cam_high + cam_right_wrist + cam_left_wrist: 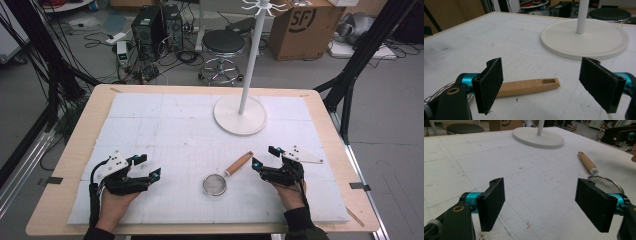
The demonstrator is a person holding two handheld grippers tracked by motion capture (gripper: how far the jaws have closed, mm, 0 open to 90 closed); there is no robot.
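Note:
A small strainer with a round metal mesh bowl (214,184) and a wooden handle (239,163) lies on the white foam mat, between my two grippers. My left gripper (147,167) rests at the near left, open and empty; its own view has the strainer bowl (607,183) behind the right jaw and the handle (587,163) beyond. My right gripper (265,156) stands open just right of the handle's end. In the right gripper view the wooden handle (529,86) with its hanging slot lies flat ahead of the jaws, partly behind the left one.
A white stand with a round base (240,115) and tall pole (251,55) rises at the mat's far middle, hooks at its top. The wooden table edge (75,145) frames the mat. A stool, computer boxes and a cardboard box stand on the floor beyond.

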